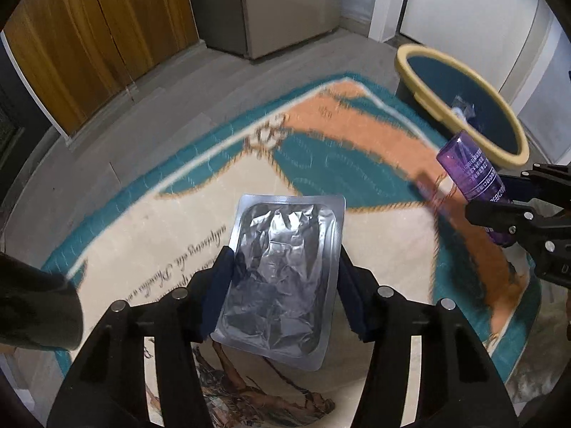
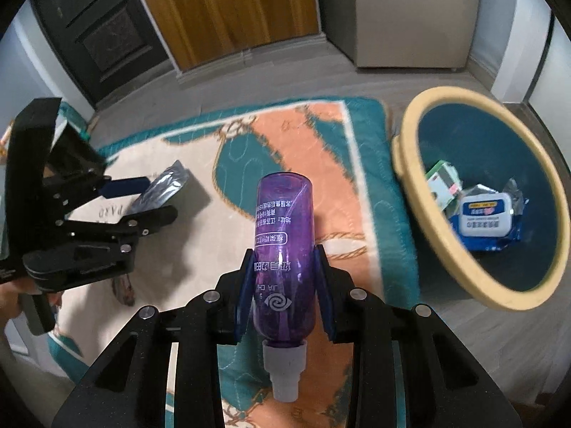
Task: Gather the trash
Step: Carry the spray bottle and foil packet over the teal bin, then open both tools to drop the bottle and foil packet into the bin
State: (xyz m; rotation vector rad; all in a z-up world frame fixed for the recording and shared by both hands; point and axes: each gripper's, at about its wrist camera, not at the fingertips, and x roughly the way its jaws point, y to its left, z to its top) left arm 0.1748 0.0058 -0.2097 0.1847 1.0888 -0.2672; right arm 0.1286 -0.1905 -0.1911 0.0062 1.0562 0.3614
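Nearest me: R gripper is clamped part-closed on the purple bottle, pads on both sides, cap end toward me, long axis running fwd along the fingers. L gripper is pinched on the silver foil pouch at its long edges, pouch sticking out ahead, clear of the rug. Farther off, the bin sits on the floor ahead-right, already holding wrappers. I reckon R is nearer, so the bottle goes first, then the pouch w/ L.
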